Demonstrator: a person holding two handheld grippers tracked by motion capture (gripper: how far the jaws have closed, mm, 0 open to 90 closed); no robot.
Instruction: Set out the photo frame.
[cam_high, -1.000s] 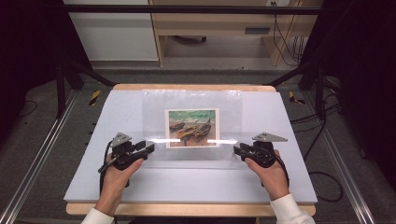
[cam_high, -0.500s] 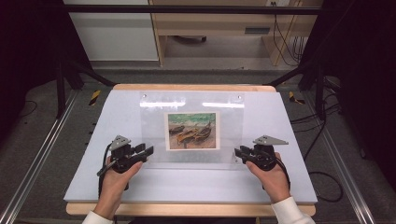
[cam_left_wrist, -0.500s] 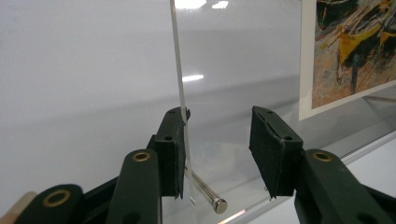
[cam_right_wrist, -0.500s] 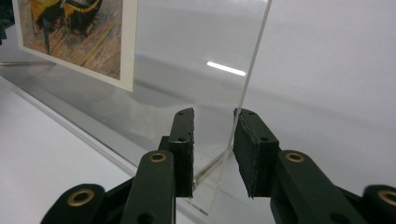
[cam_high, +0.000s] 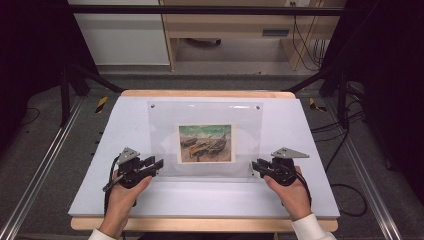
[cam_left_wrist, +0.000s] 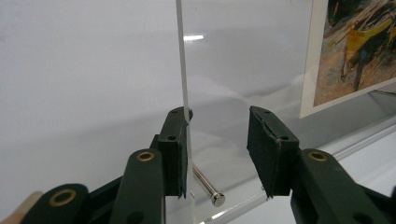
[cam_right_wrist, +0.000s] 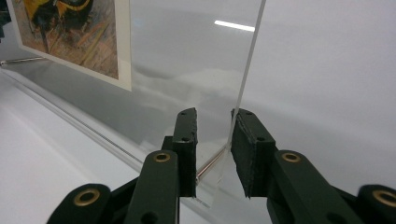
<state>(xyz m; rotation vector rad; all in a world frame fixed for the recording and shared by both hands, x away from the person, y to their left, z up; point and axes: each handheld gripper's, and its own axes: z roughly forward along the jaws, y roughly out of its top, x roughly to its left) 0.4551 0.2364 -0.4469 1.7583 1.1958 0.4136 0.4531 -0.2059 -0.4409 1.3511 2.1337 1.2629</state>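
Clear frame (cam_high: 205, 140) edges hard to trace, panel seemingly tilted. Left gripper (cam_high: 159, 165), right gripper (cam_high: 255, 166) closing, straddling its side edges, unclenched. Bench (cam_high: 200, 200) bare nearside.

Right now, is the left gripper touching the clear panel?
Touching. In the left gripper view, one of the fingers lies flat against the edge of the clear panel; the other stands apart with a gap.

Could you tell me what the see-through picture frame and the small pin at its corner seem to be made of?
The clear rectangular frame panel looks like glossy acrylic, possibly glass: fully transparent, with lamp reflections and a pale cut edge. The small shiny silver pin appears to be polished metal, given its mirror-like sheen.
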